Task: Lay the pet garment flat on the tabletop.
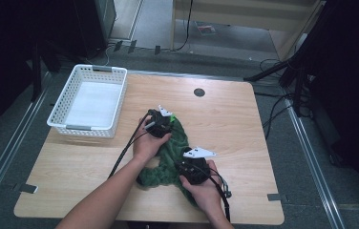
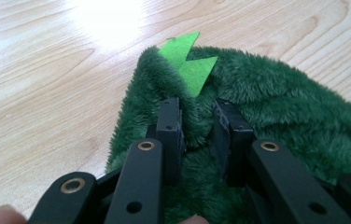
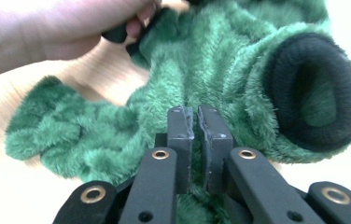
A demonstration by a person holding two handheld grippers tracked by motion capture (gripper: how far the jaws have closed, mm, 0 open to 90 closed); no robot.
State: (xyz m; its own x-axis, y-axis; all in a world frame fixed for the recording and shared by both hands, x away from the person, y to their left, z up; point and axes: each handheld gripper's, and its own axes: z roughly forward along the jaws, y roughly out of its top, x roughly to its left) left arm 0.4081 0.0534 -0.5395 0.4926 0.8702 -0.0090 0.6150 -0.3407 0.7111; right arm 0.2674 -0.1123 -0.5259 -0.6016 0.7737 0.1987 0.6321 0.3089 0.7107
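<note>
Green plush garment (image 1: 170,152) lies crumpled near the middle of the wooden table (image 1: 244,133), to the right of the white basket (image 1: 91,100). In the high view both hands and grippers cover much of it, so its full shape is hard to make out; its long axis seems to run from the upper middle down toward the near edge, with one sleeve-like part going to the lower left.

The left gripper (image 2: 197,126) bites a fold of the fur between its jaws, which stand narrow around it. Its own view shows a bright green zigzag felt piece (image 2: 187,63) standing up from the edge just beyond the jaws; in the high view this piece is only a tiny spot.

The right gripper (image 3: 195,123) has its jaws almost together, pinching a thin ridge of the fur. Its view shows a black ribbed cuff (image 3: 313,88) opening toward the camera, and a fluffy sleeve (image 3: 66,130) lying to the left; the top edge cuts off the garment there.
</note>
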